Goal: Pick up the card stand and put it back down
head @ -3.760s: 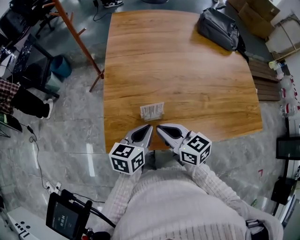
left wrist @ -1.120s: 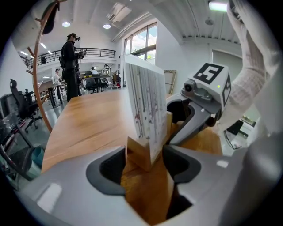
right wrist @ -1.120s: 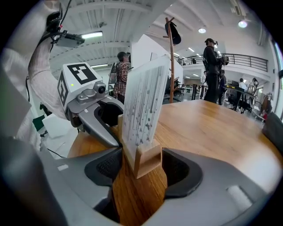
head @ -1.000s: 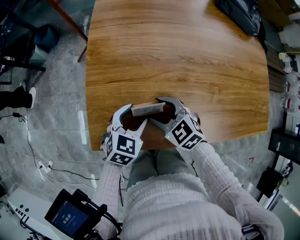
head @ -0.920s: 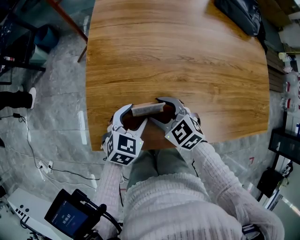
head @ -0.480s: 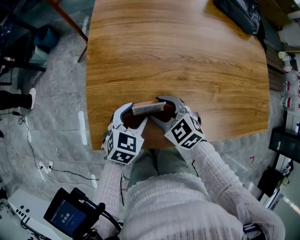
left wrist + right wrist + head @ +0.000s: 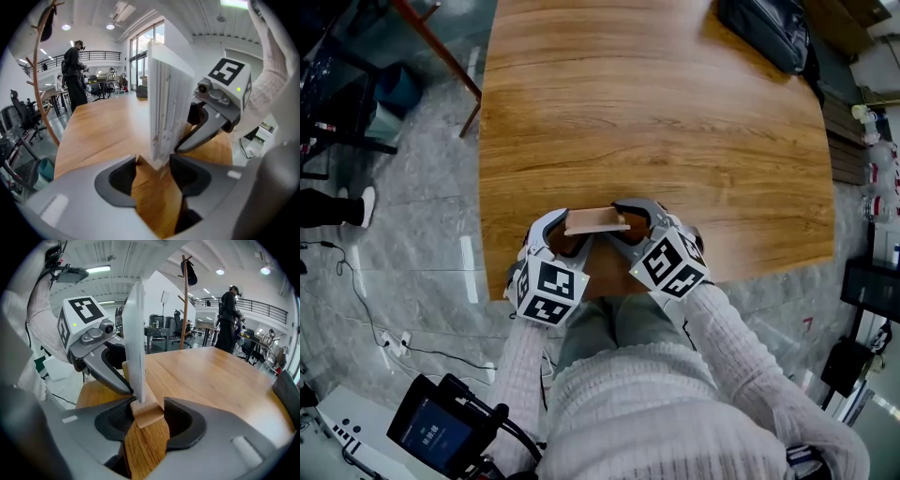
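1. Both sets of fingers have just been closing. A second ago they stood wider round the ends of the card stand (image 7: 596,221). Now the right gripper (image 7: 147,411) pinches one end of the wooden base, and the left gripper (image 7: 153,161) looks snug on the other end.
2. So I'd say the grab is basically done and the lift comes next. The stand is at the near edge, upright between the two grippers. Can't tell if it's off the wood yet.
3. The surface (image 7: 656,112) is a big wooden top, with just a black bag (image 7: 764,33) at its far right corner.
4. Room-wise there's a grey marbled floor (image 7: 422,216), a wooden coat rack (image 7: 185,301), desks further back and a person standing (image 7: 75,70).
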`<move>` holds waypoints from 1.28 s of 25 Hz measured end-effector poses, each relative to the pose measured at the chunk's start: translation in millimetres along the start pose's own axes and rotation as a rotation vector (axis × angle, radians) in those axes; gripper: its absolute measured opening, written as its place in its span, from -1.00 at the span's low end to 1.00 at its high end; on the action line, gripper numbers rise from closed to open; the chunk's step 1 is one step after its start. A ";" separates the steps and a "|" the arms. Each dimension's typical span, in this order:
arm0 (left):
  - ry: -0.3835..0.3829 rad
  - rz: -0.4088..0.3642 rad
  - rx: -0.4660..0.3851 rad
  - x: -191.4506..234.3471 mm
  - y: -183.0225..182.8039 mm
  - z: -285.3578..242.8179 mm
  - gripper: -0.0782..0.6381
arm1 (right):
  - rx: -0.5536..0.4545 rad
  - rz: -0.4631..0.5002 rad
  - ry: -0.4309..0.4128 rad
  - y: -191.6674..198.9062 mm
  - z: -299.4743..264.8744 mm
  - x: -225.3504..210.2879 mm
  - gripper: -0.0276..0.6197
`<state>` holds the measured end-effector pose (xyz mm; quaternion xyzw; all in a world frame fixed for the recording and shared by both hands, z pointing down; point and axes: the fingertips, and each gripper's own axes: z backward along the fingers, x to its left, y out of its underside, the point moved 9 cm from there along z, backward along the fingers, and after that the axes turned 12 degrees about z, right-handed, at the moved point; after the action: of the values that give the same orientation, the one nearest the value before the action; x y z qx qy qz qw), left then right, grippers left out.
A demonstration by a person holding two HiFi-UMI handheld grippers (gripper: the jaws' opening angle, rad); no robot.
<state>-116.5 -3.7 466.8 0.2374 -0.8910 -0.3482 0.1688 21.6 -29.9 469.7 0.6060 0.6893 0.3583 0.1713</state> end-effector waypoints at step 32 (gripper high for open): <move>-0.008 -0.026 -0.160 -28.3 -104.0 91.7 -0.15 | -0.116 0.002 0.061 -81.5 112.8 -39.2 -0.35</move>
<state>-103.9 -5.9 325.8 0.2335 -0.8578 -0.4214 0.1793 47.2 -35.8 327.5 0.5844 0.6718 0.4161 0.1847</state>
